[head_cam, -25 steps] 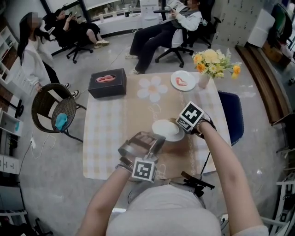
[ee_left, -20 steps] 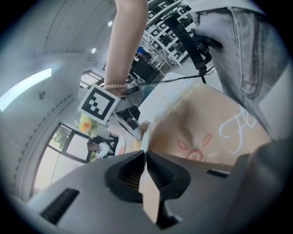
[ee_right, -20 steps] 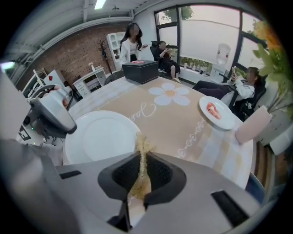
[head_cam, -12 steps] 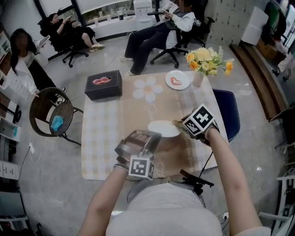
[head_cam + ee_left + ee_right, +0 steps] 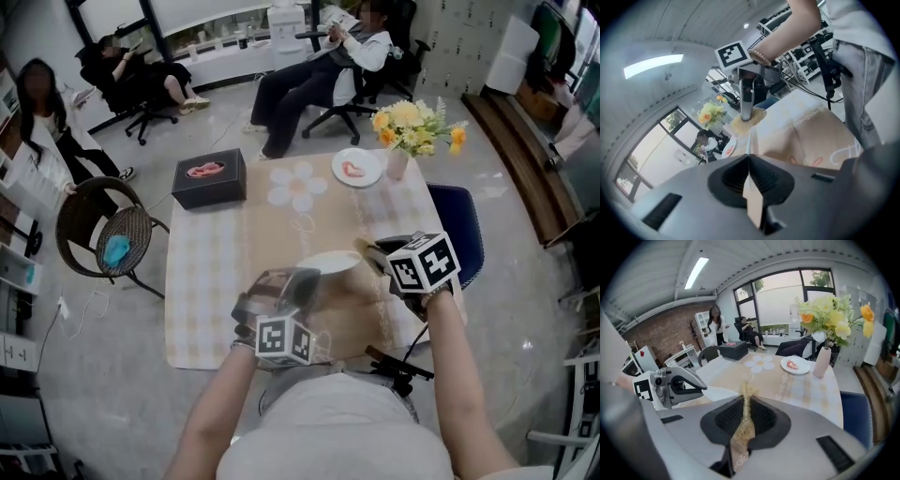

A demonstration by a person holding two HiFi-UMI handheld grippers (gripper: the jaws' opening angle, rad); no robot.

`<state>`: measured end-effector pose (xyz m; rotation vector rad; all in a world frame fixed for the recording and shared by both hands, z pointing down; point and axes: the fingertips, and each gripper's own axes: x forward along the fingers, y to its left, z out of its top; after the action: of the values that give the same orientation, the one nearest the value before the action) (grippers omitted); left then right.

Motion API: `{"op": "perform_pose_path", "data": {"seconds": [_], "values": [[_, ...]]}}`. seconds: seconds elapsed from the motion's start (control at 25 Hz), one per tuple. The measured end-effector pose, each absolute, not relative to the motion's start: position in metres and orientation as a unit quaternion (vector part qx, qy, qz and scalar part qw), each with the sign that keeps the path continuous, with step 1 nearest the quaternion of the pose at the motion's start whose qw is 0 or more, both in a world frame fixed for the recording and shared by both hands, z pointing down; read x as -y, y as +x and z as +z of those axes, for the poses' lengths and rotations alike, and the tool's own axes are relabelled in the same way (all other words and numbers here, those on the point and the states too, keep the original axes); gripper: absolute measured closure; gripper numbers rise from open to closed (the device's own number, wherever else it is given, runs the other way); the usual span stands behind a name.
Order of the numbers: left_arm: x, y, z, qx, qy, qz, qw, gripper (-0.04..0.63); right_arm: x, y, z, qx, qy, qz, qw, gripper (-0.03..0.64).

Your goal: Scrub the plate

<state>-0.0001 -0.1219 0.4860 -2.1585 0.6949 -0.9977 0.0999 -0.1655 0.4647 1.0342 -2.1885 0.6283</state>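
Note:
The white plate (image 5: 330, 262) hangs tilted above the table, and my left gripper (image 5: 298, 281) is shut on its near rim. In the left gripper view the plate (image 5: 751, 140) shows edge-on as a thin white line running out of the jaws. My right gripper (image 5: 373, 251) is just right of the plate, shut on a yellowish scrub pad (image 5: 744, 427). That pad (image 5: 749, 123) hangs at the plate's far edge in the left gripper view. The right gripper view shows the plate (image 5: 712, 392) low at left, beside the left gripper (image 5: 675, 383).
A checked tablecloth (image 5: 206, 281) covers the table. At the far side stand a black box (image 5: 208, 178), a second plate with red food (image 5: 357, 168) and a vase of flowers (image 5: 412, 127). A wicker chair (image 5: 101, 230) is at left, a blue chair (image 5: 464, 230) at right. People sit behind.
The plate has come up off the table and tipped more edge-on in my left gripper. My right gripper has shifted right and nearer with the pad.

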Motion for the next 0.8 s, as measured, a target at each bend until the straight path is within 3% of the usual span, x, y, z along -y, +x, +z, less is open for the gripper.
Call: {"op": "perform_pose_path", "data": {"seconds": [0.28,0.8], "values": [[0.127,-0.006,0.475,-0.314,-0.856,-0.337,0.235,0.577,0.164,0.098,0.439,0.833,0.437,0.237,0.243,0.575],[0.136,-0.016,0.476,-0.369,-0.906,-0.208,-0.009,0.577,0.154,0.093,0.417,0.836,0.486,0.204,0.153,0.575]]}}
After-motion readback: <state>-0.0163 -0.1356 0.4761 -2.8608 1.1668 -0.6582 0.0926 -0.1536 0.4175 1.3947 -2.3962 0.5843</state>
